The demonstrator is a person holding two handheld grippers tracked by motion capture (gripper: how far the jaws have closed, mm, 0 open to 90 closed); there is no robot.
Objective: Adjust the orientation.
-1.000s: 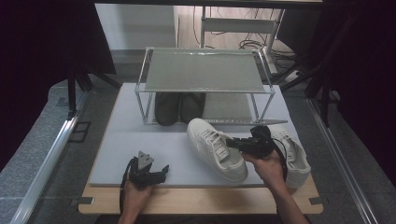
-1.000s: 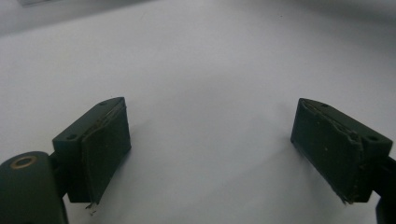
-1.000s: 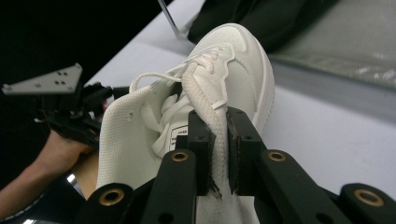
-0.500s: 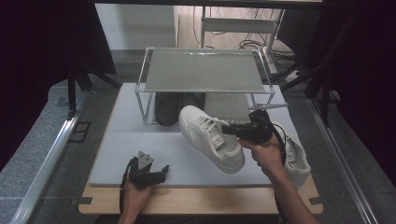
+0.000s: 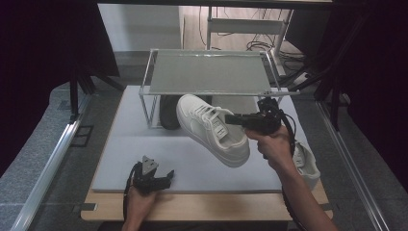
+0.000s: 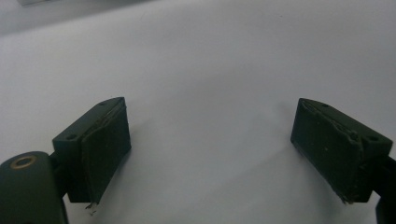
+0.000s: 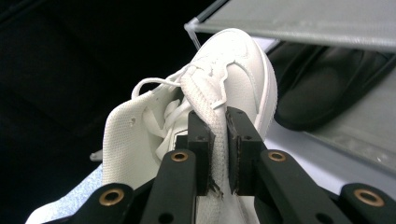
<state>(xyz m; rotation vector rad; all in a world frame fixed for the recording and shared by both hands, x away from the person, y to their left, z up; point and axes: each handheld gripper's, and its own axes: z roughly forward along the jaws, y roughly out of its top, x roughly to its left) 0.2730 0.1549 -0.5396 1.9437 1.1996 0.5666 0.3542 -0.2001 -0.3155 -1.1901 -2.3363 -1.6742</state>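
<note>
A white sneaker hangs in the air above the grey mat, toe pointing toward the metal shoe rack. My right gripper is shut on its tongue; in the right gripper view the jaws pinch the white sneaker's tongue between them. A second white sneaker lies on the mat at the right, partly behind the person's right hand. A pair of black shoes stands under the rack. My left gripper rests low at the mat's front edge, open and holding nothing.
The grey mat lies on a wooden table. The rack's top shelf is bare. Black shoes sit close behind the lifted sneaker's toe. Metal rails run along both sides of the table.
The right gripper has lifted the white sneaker off the mat and carried it up and toward the rack. The left gripper has stayed in place.
</note>
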